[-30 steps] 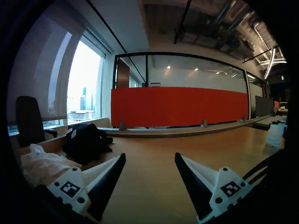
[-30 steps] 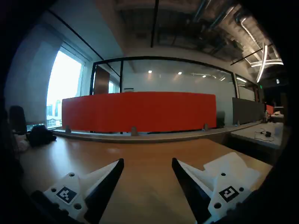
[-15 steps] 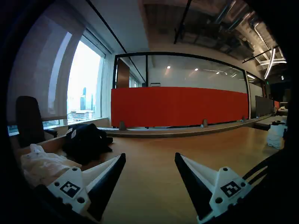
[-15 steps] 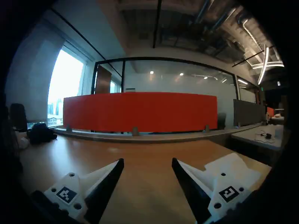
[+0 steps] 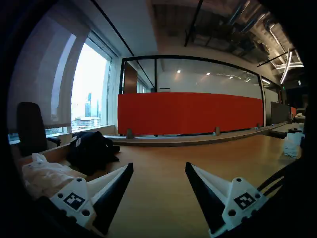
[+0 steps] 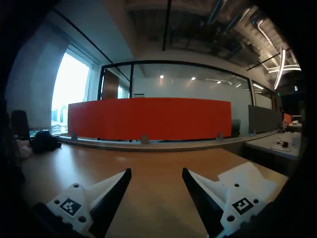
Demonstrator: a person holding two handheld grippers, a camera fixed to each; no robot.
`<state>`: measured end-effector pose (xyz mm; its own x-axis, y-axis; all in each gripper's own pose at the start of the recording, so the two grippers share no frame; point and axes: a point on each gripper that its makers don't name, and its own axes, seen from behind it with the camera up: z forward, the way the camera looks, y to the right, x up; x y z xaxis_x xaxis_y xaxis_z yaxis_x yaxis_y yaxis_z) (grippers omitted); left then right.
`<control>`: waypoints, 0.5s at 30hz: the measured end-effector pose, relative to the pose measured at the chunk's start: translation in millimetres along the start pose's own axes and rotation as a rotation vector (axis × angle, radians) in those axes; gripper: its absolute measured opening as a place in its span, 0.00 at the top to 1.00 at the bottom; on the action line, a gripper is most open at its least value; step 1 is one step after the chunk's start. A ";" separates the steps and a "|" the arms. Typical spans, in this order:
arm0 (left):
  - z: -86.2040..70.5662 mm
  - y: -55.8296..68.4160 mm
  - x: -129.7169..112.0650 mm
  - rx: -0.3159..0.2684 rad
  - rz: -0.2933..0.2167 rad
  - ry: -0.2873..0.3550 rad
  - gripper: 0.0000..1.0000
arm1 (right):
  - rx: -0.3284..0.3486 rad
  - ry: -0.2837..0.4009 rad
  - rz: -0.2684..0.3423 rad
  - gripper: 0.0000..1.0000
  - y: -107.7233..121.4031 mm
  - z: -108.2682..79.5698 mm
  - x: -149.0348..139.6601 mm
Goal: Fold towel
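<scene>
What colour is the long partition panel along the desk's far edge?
The partition panel is solid red; clearest in the right gripper view.

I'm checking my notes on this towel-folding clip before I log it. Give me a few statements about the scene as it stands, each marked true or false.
1. The left gripper is open, with nothing between its fingers. True.
2. The long partition panel behind the wooden table is blue. False: it is red.
3. A black fabric bundle lies on the wooden table, to the left in the left gripper view. True.
4. The right gripper is shut on a towel. False: its fingers stand apart over bare tabletop and hold nothing.
</scene>
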<state>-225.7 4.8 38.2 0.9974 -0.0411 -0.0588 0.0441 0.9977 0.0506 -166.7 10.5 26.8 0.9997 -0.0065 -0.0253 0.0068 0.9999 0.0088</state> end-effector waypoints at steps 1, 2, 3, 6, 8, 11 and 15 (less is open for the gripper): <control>0.1 0.1 -0.1 0.000 0.000 0.000 0.02 | -0.001 0.000 0.000 0.00 0.3 0.0 0.2; 0.1 0.1 -0.2 0.000 0.000 0.000 0.02 | -0.003 0.000 0.000 0.00 0.7 0.0 0.3; 0.2 0.2 -0.3 0.000 0.000 0.000 0.03 | -0.004 0.000 0.000 0.00 1.0 0.1 0.4; 0.3 0.3 -0.4 0.000 0.000 0.000 0.02 | -0.008 0.000 0.000 0.00 1.3 0.6 0.6; 0.3 0.4 -0.3 0.000 0.000 0.000 0.03 | -0.008 0.000 0.000 0.01 1.1 0.8 0.6; 0.2 0.5 -0.3 0.000 0.000 0.000 0.02 | -0.008 0.000 0.000 0.01 0.7 1.0 0.7; 0.2 0.6 -0.3 0.000 0.000 0.000 0.03 | -0.007 0.000 0.000 0.01 0.3 1.1 0.9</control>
<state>-226.0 5.3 38.5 0.9974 -0.0411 -0.0588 0.0441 0.9977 0.0506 -165.8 10.7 27.9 0.9997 -0.0063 -0.0248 0.0063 1.0000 0.0023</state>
